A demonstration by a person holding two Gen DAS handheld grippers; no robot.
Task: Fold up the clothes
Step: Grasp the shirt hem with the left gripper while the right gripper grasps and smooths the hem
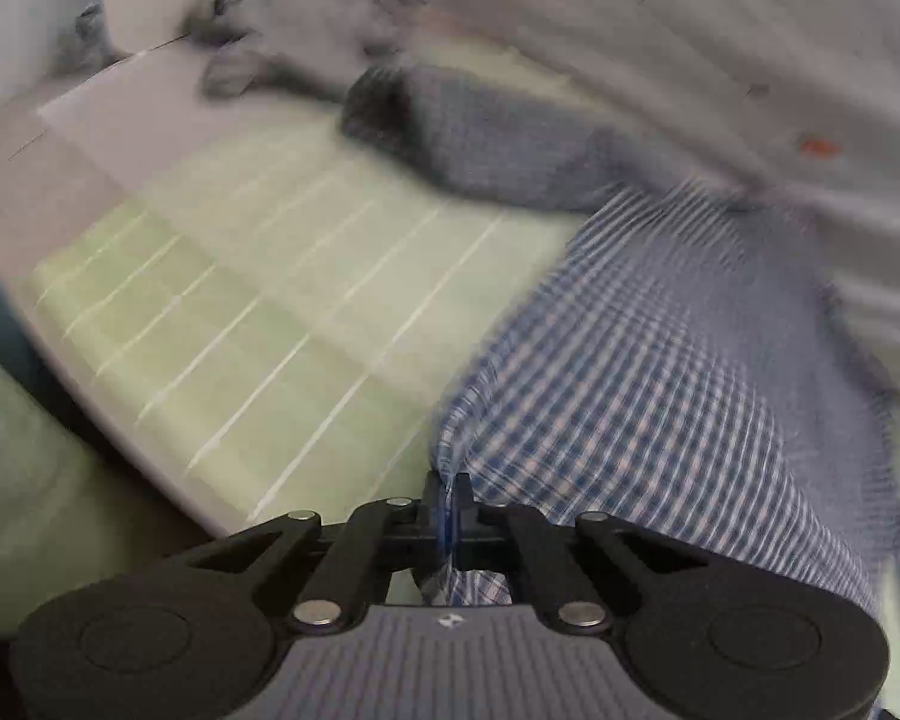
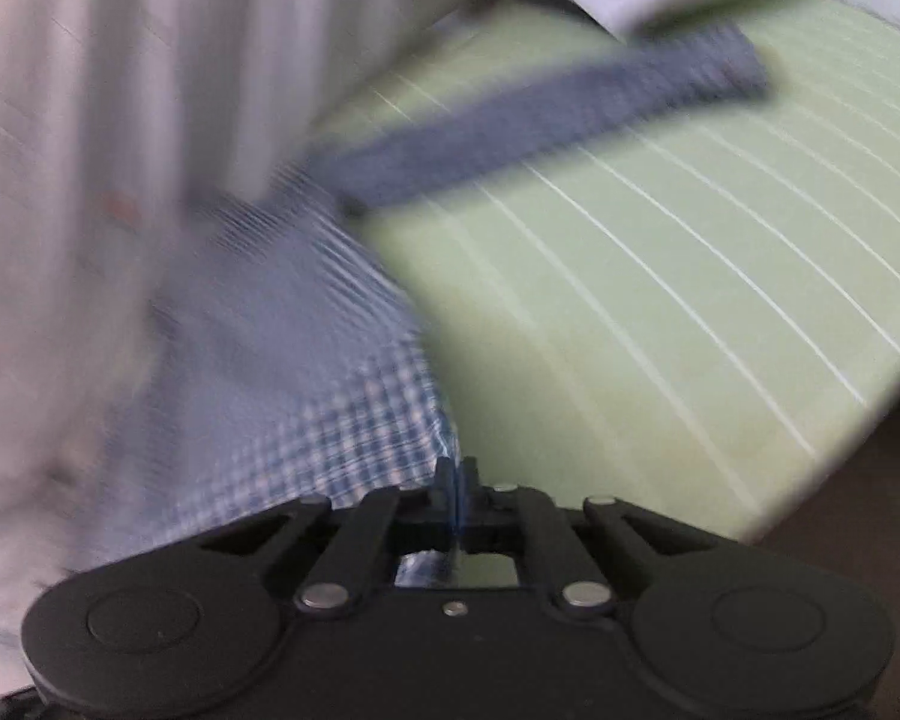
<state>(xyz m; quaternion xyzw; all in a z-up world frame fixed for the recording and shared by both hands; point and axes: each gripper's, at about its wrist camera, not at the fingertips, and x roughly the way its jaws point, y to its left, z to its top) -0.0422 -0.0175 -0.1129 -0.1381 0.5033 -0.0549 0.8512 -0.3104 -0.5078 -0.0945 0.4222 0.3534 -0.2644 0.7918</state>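
Checked shirt edge pinched by L gripper & R gripper, over green sheet.

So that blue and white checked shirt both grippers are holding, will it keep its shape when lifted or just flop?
Probably flop: the blue and white checked cotton shirt drapes and creases from the left gripper. It seems light, since a thin edge pinched by the right gripper carries it. Its sleeve trails on the green striped sheet, so it will likely drag.
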